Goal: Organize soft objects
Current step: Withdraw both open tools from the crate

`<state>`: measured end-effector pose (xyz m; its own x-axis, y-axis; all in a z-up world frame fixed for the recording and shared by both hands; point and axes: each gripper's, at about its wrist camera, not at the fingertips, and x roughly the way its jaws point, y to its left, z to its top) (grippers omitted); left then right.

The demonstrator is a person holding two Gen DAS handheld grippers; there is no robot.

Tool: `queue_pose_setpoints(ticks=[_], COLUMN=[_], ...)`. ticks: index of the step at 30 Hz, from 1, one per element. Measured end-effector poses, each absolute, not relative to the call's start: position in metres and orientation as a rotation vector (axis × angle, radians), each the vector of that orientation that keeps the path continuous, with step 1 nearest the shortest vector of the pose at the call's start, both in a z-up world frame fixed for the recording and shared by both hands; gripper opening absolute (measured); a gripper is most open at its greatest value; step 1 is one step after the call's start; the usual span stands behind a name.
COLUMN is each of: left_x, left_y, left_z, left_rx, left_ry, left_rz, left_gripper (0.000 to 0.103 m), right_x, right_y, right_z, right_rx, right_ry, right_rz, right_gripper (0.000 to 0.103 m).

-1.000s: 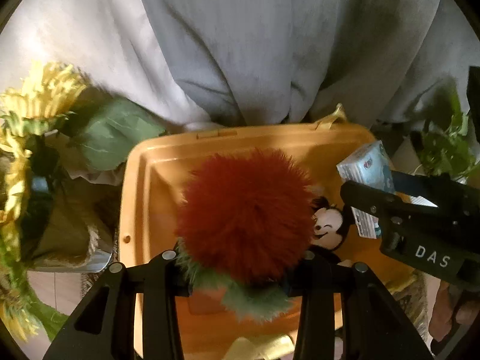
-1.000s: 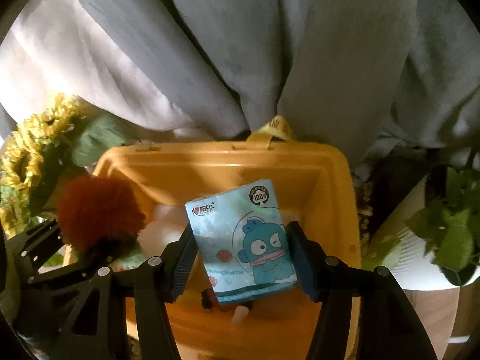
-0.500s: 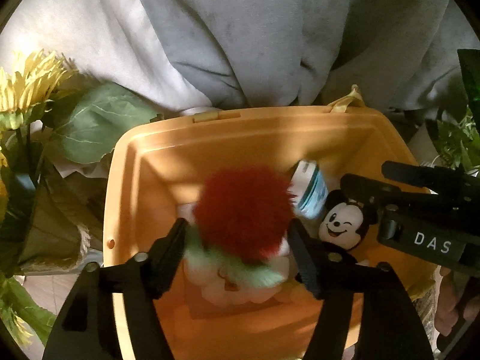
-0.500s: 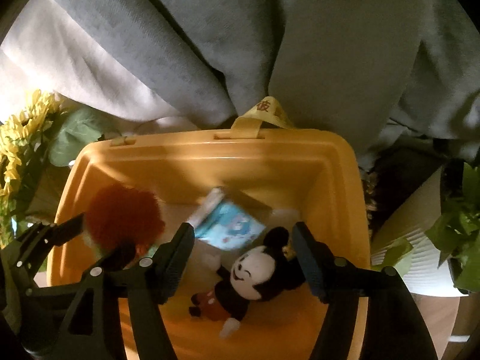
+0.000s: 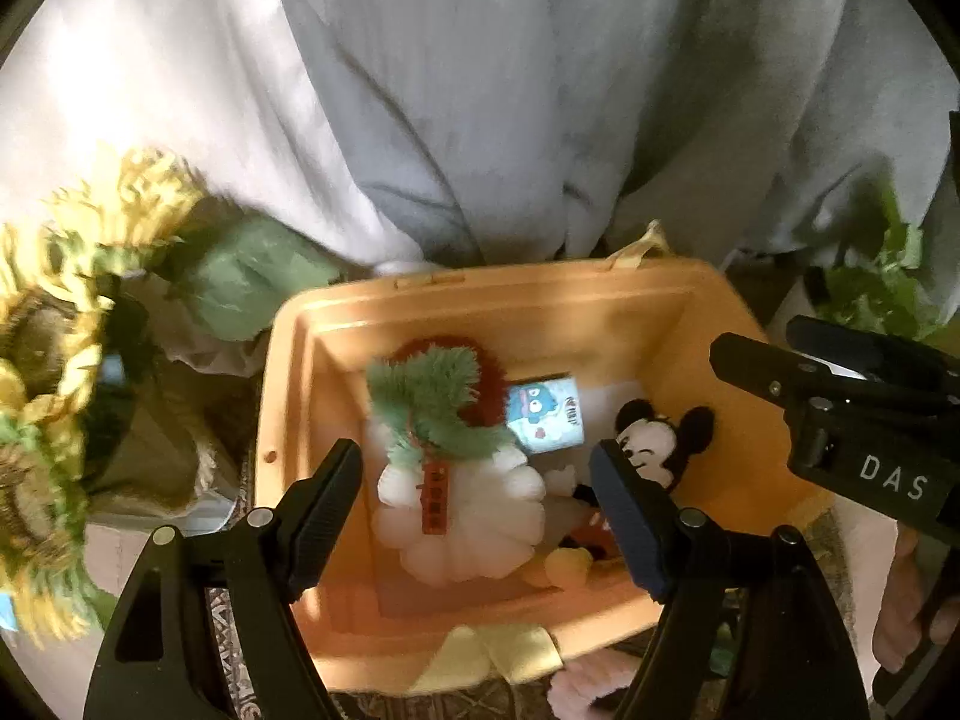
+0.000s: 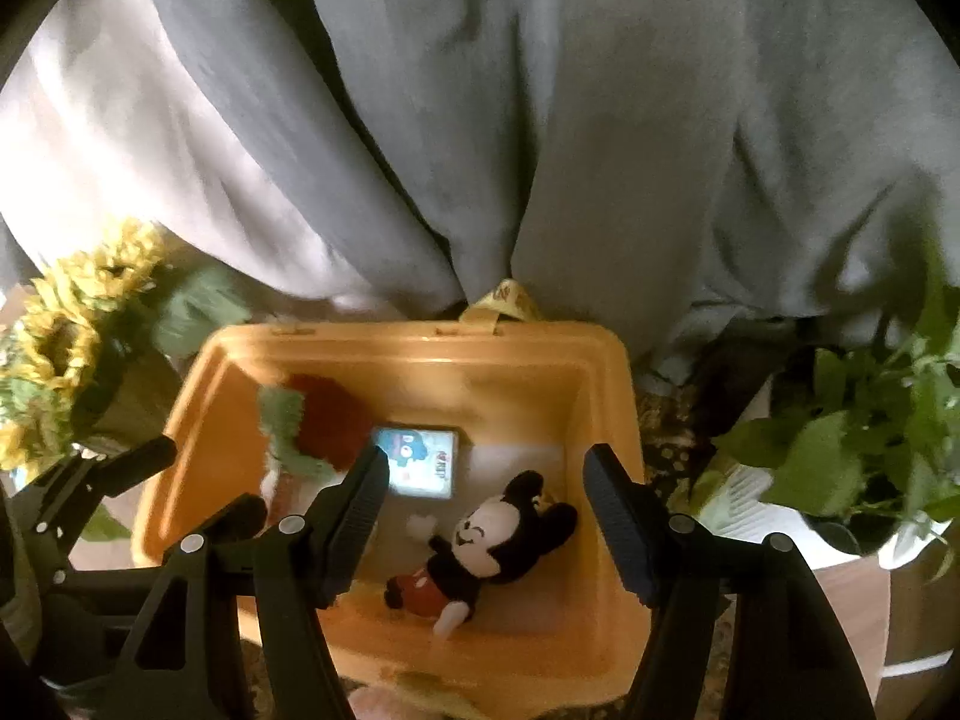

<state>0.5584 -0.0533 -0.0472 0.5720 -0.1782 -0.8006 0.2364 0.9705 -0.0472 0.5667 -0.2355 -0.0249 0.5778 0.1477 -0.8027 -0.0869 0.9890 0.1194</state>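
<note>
An orange plastic bin (image 5: 288, 396) (image 6: 618, 396) holds three soft items. A fluffy red and green plush on a white scalloped base (image 5: 456, 480) (image 6: 312, 420) lies at its left. A small blue cartoon tissue pack (image 5: 543, 414) (image 6: 420, 459) lies flat in the middle. A mouse plush (image 5: 654, 438) (image 6: 492, 540) lies at the right. My left gripper (image 5: 474, 456) hovers above the red plush, its jaws opening and touching nothing. My right gripper (image 6: 486, 456) hangs open above the tissue pack and the mouse, holding nothing.
Yellow sunflowers (image 5: 72, 300) (image 6: 66, 330) stand left of the bin. A leafy plant in a white pot (image 6: 852, 420) stands to its right. Grey cloth (image 5: 480, 90) hangs behind. A yellow fabric piece (image 5: 492, 654) lies at the bin's near edge. A hand (image 5: 900, 612) shows at lower right.
Both grippers opened and rose. The red plush dropped from the left one into the bin. The tissue pack fell from the right one and now lies flat beside the mouse.
</note>
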Motion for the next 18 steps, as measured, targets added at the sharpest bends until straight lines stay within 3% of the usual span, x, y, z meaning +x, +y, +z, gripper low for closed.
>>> queue_pose_setpoints(ticks=[16,18], left_x=[0.479,0.469], left_y=[-0.055,-0.057], left_z=[0.005,0.007], left_rx=[0.122,0.133], left_ry=[0.738,0.721], left_rz=[-0.217,-0.218], left_gripper=[0.094,0.097], right_x=[0.497,0.489], right_y=[-0.256,-0.258], right_z=[0.016,0.016], right_rx=[0.076,0.071], right_ry=[0.823,0.822], right_rz=[0.106,0.101], right_gripper=[0.069,0.076])
